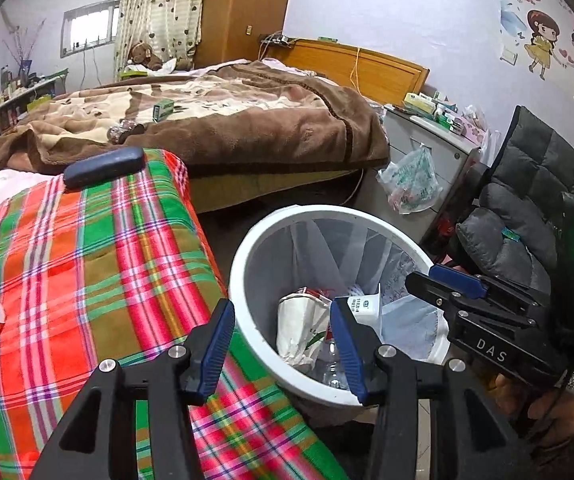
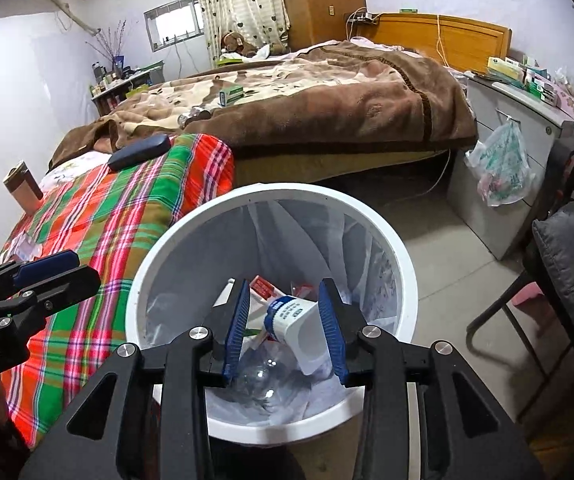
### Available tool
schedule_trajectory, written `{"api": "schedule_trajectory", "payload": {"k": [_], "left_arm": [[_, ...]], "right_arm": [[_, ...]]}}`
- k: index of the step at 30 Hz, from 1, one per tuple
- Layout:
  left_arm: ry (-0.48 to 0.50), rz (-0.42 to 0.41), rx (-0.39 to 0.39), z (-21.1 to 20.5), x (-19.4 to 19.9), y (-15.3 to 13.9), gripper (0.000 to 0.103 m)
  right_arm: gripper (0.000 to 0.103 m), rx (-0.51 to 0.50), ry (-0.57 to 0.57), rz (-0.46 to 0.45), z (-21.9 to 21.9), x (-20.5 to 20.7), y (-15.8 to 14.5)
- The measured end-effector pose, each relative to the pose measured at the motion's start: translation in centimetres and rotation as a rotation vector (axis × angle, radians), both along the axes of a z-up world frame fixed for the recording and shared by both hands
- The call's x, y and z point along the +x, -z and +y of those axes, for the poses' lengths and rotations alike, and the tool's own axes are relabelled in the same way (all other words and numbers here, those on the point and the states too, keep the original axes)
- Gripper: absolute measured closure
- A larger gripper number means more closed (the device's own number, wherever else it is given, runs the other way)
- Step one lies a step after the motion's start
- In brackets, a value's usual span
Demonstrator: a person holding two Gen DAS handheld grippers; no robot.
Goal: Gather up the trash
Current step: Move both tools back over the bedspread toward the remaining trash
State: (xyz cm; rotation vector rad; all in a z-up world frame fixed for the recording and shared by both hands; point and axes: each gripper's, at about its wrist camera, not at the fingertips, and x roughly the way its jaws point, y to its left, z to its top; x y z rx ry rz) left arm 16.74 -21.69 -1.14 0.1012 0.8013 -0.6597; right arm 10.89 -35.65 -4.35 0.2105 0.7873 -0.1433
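R gripper [image 2: 283,328] | wide over round white bin [image 2: 401,264] (crumpled trash inside)

It was a lived-in bedroom in a home. A bed [image 2: 327,92] with a brown blanket [image 1: 215,120] and wooden headboard [image 2: 447,36] filled the room, with a teddy bear [image 1: 143,56] by the heart-print curtain [image 2: 243,4]. Cartoon wall stickers [image 1: 559,52] and a cluttered bedside cabinet [image 2: 527,136] stood nearby.
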Motion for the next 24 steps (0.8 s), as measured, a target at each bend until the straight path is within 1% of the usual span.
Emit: {"api": "schedule_trajectory", "payload": {"k": [7, 16, 24], "left_arm": [[-0.036, -0.026, -0.013, 2.0, -0.8, -1.0, 0.054], [-0.106, -0.076, -0.019, 6.2, -2.2, -2.6, 0.054], [-0.18, -0.107, -0.015, 10.3, -2.7, -3.3, 0.054]], "right_arm": [[0.066, -0.007, -0.012, -0.028, 1.3, -0.4, -1.0], [0.066, -0.004, -0.058, -0.071, 4.0, -0.2, -2.0], [0.066, -0.002, -0.114, -0.099, 6.7, 0.2, -2.6]]}}
